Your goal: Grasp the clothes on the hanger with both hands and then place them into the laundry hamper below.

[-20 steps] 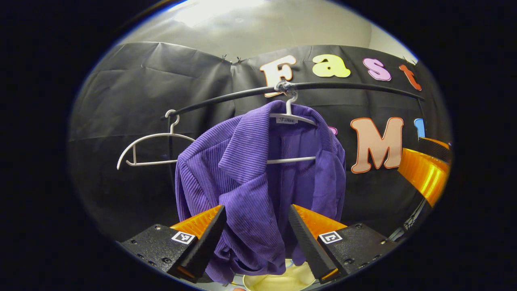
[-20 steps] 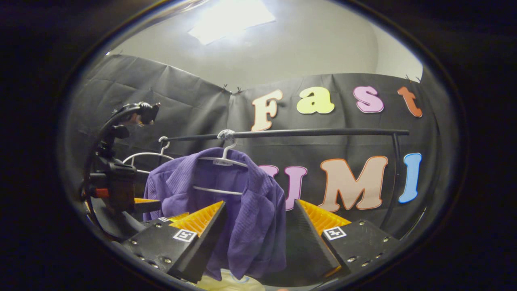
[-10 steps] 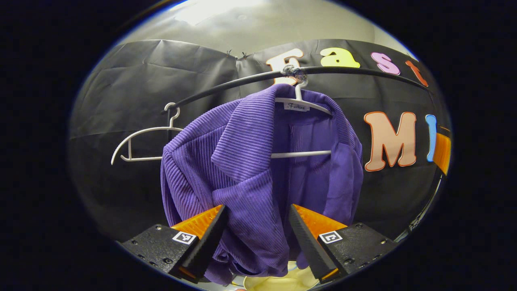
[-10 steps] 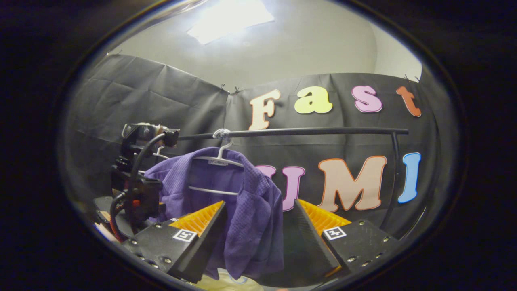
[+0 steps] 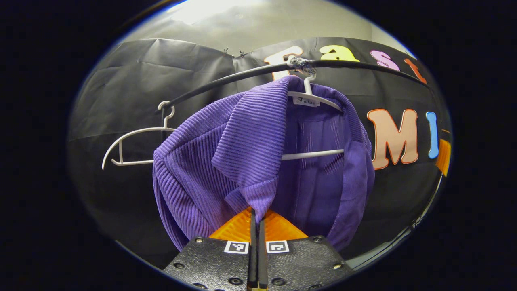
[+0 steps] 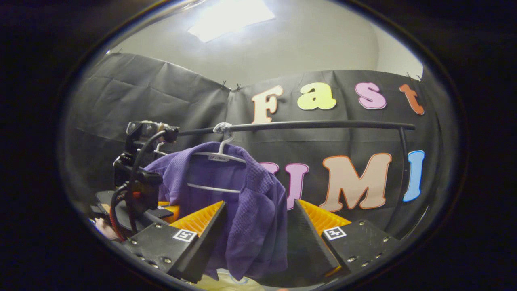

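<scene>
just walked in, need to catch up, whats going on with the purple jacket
A person is working two sets of tongs to take a purple jacket off a white hanger on a black rail. The left tongs are shut on the jacket's front lapel edge. The right tongs are open, their fingers either side of the jacket's other front panel, not gripping yet. The jacket hangs on the hanger.

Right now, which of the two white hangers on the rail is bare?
The far-end hanger is bare; the other hanger carries the purple jacket.
</scene>
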The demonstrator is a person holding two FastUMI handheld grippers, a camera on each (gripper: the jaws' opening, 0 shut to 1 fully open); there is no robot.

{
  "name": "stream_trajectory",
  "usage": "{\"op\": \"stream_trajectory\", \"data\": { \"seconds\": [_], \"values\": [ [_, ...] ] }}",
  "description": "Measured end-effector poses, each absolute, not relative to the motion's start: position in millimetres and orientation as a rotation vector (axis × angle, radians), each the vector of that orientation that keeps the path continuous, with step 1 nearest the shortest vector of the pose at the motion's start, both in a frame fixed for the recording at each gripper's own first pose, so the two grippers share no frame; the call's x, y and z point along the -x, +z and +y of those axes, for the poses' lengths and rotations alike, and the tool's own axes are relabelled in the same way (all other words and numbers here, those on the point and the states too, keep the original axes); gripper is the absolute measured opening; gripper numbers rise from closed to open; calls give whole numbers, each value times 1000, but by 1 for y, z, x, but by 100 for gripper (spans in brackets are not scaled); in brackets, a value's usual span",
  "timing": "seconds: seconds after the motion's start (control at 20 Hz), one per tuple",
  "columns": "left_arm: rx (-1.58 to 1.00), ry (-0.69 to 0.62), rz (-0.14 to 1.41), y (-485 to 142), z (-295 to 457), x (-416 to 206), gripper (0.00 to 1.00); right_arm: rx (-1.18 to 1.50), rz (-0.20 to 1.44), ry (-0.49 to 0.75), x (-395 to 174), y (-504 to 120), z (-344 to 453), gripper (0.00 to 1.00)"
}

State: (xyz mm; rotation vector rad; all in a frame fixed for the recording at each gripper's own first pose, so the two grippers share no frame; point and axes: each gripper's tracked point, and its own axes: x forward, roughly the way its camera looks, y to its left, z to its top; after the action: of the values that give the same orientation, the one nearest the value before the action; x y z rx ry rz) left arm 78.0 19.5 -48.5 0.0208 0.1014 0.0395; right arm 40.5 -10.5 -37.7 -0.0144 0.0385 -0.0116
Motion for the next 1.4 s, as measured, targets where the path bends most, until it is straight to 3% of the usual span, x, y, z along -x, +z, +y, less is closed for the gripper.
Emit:
{"op": "stream_trajectory", "data": {
  "seconds": [0.5, 1.35, 1.4],
  "values": [
    [-7, -38, 61, -20, 25, -59, 1, 19, 92, -5, -91, -73, 7, 98],
    [-22, -3, -77, 61, 65, -42, 0, -19, 213, -41, -172, -156, 34, 98],
    [-26, 3, -84, 65, 67, -42, 0, -14, 221, -47, -173, -160, 32, 92]
  ]
}}
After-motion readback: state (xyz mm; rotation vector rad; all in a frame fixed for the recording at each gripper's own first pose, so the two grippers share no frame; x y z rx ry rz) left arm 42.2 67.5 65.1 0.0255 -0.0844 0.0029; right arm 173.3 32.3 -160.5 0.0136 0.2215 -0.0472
